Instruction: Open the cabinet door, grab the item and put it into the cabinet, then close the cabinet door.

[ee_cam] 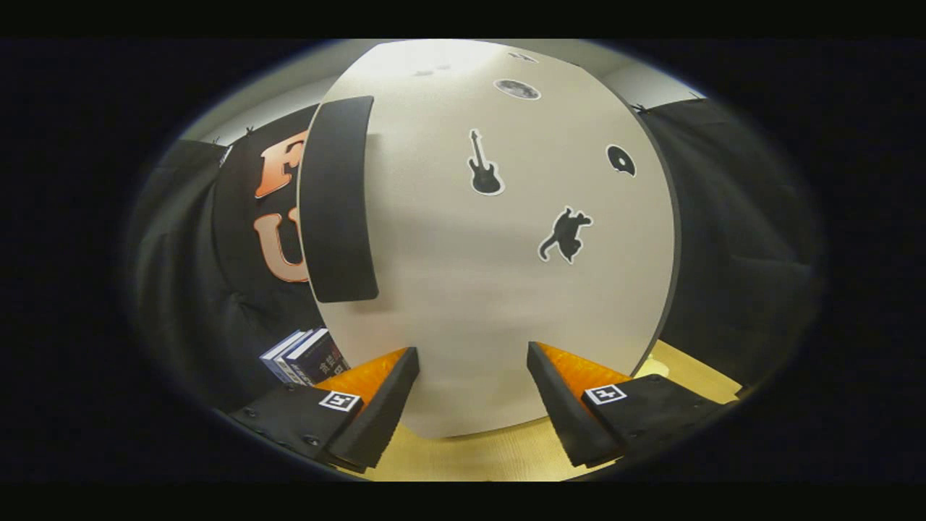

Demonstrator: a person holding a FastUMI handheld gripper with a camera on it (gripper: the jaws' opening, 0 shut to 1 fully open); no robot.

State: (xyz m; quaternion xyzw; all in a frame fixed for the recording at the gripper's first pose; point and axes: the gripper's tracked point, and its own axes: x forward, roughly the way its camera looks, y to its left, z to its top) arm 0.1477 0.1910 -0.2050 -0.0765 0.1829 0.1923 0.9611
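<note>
Gripper view: gripper [472, 362] fingers spread apart, empty, facing the closed cabinet door [499, 289]; books [307, 357] lower left, partly hidden behind the left finger.

walls: black cloth [731, 239] hangs in folds on both sides of the booth | above: pale wall or ceiling strip [644, 79] over the cloth, brightly lit from overhead | surface: light yellowish wooden tabletop [470, 456] at the bottom | light: soft, even, indoor
</note>
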